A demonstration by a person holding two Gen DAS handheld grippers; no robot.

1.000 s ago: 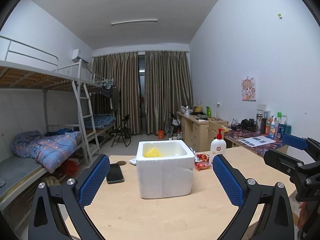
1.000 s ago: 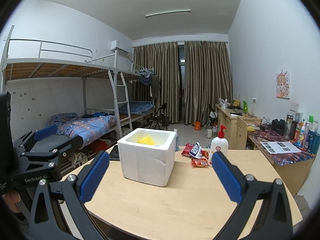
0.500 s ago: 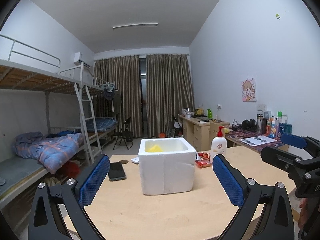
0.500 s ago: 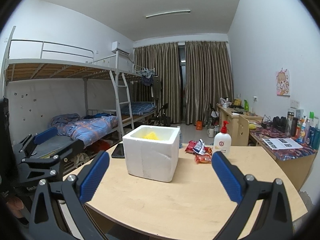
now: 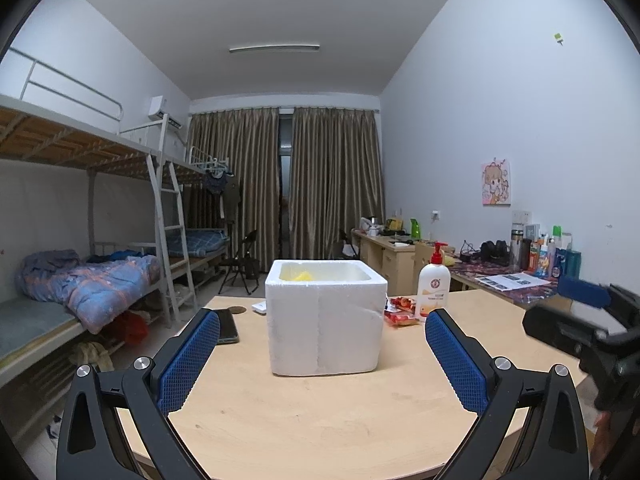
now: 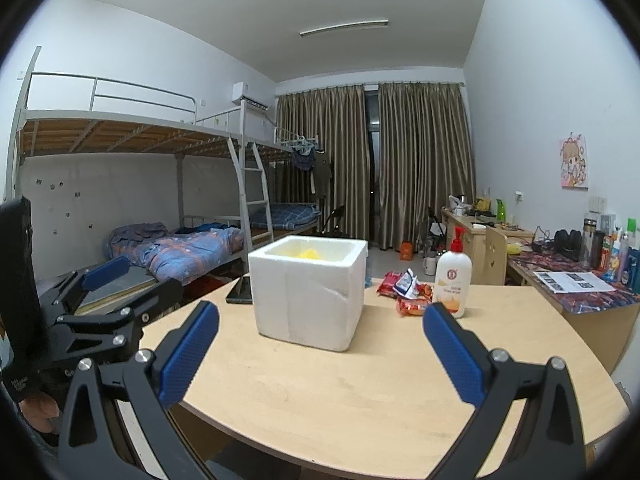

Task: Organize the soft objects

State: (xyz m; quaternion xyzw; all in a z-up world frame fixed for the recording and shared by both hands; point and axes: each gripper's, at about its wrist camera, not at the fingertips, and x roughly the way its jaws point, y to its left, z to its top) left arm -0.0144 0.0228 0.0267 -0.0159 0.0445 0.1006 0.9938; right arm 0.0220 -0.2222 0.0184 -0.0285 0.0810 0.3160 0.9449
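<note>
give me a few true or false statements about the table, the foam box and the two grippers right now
1. Both the left gripper and the right gripper are open and hold nothing. True.
2. The white foam box has a lid on it. False: its top is open and something yellow shows inside.
3. The pump bottle stands upright on the wooden table. True.
4. The black phone lies inside the foam box. False: it lies flat on the table beside the box.
5. The red snack packets lie between the box and the pump bottle. True.
</note>
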